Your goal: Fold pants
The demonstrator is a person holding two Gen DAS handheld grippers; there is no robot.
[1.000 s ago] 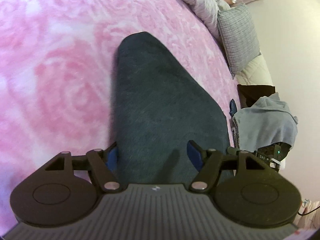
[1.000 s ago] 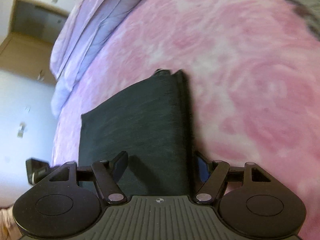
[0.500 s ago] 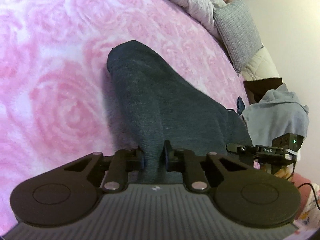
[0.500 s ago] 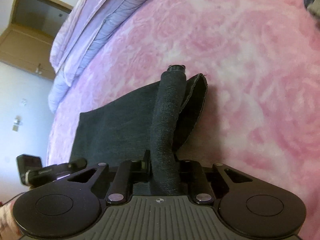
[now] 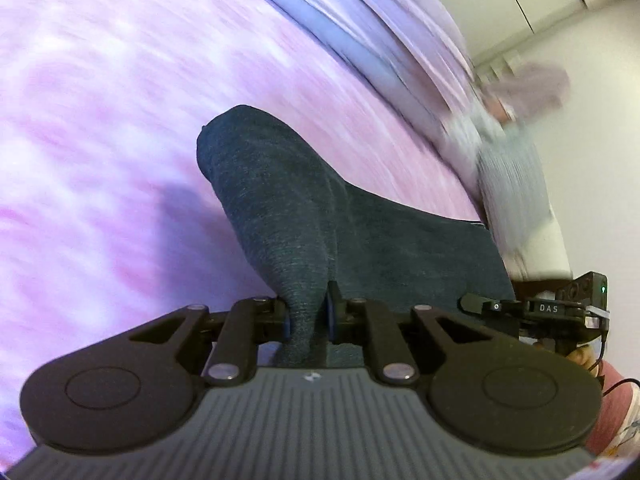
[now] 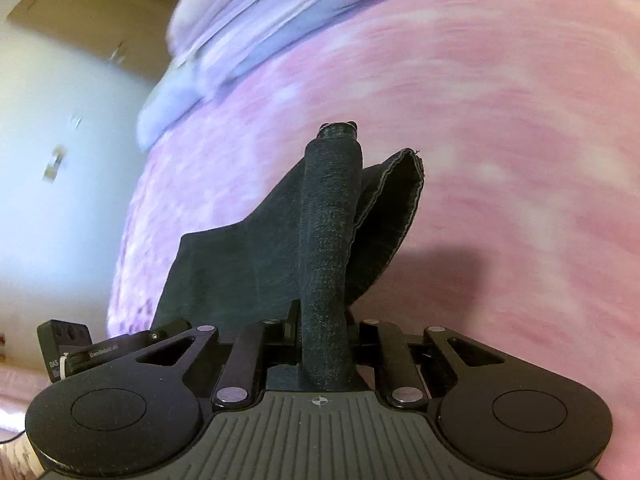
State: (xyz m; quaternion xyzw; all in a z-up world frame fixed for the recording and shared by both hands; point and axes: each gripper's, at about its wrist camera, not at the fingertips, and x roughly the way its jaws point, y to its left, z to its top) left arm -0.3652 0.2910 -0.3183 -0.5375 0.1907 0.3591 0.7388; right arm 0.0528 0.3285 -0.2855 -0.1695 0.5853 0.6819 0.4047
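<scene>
Now both jaws pinch bunched folds of the dark pants (image 5: 304, 216) above the pink blanket (image 5: 100, 160).

The pants (image 5: 280, 216) lie over the blanket (image 5: 100, 140), partly lifted off it. In the left wrist view a bunched fold of the pants sits between the 2 fingers of the left gripper (image 5: 308, 316), and the rest of the pants spreads right of it. Bedding (image 5: 384, 40) lies behind the pants at the blanket's far edge. In the right wrist view a rolled edge of the pants (image 6: 328, 248) stands between the fingers of the right gripper (image 6: 324, 340).
</scene>
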